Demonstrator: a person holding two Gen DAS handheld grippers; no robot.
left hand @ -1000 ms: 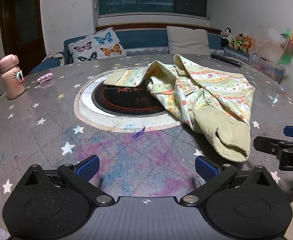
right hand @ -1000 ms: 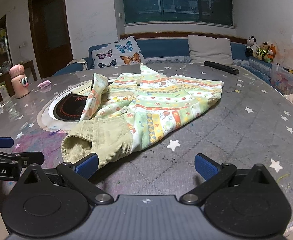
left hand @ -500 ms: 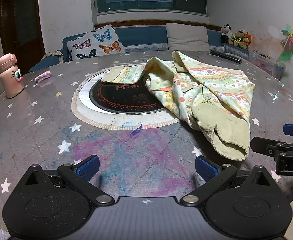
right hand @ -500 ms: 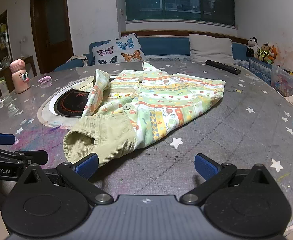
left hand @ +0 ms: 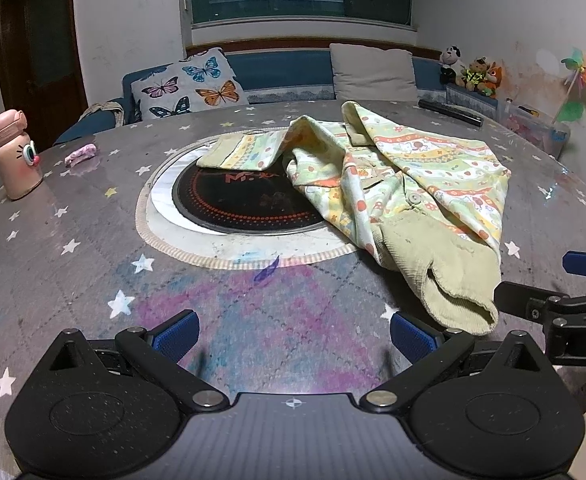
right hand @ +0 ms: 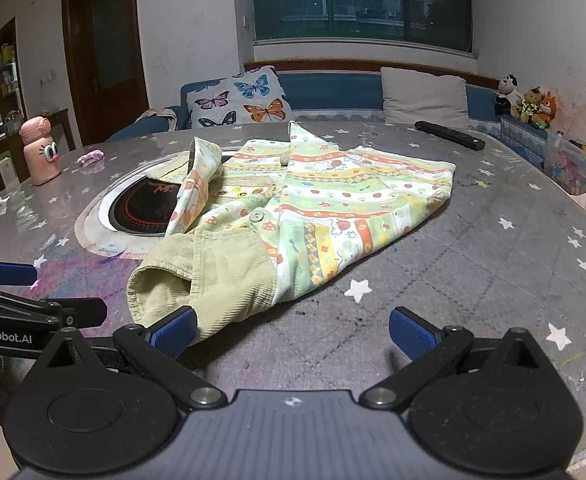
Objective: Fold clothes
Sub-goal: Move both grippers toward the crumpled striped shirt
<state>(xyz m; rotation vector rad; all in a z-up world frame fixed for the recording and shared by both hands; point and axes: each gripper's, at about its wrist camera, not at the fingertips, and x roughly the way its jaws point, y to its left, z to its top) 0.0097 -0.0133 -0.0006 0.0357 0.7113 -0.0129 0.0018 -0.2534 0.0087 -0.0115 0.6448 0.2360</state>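
The left tongs (left hand: pixel 293 334) are spread wide and hold nothing, and the crumpled pastel-striped child's garment with khaki corduroy cuff (left hand: pixel 397 200) lies ahead to their right on the grey star-printed round table (left hand: pixel 73 240). The right tongs (right hand: pixel 293 332), also spread and empty, have that cuff just beside their left blue fingertip (right hand: pixel 175 330). Only the right view shows the garment's flat far side; both tongs have come slightly nearer than a second ago.

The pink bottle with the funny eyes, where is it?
The pink bottle stands upright at the table's far left edge in both views, beside a small pink wad, well away from the shirt.
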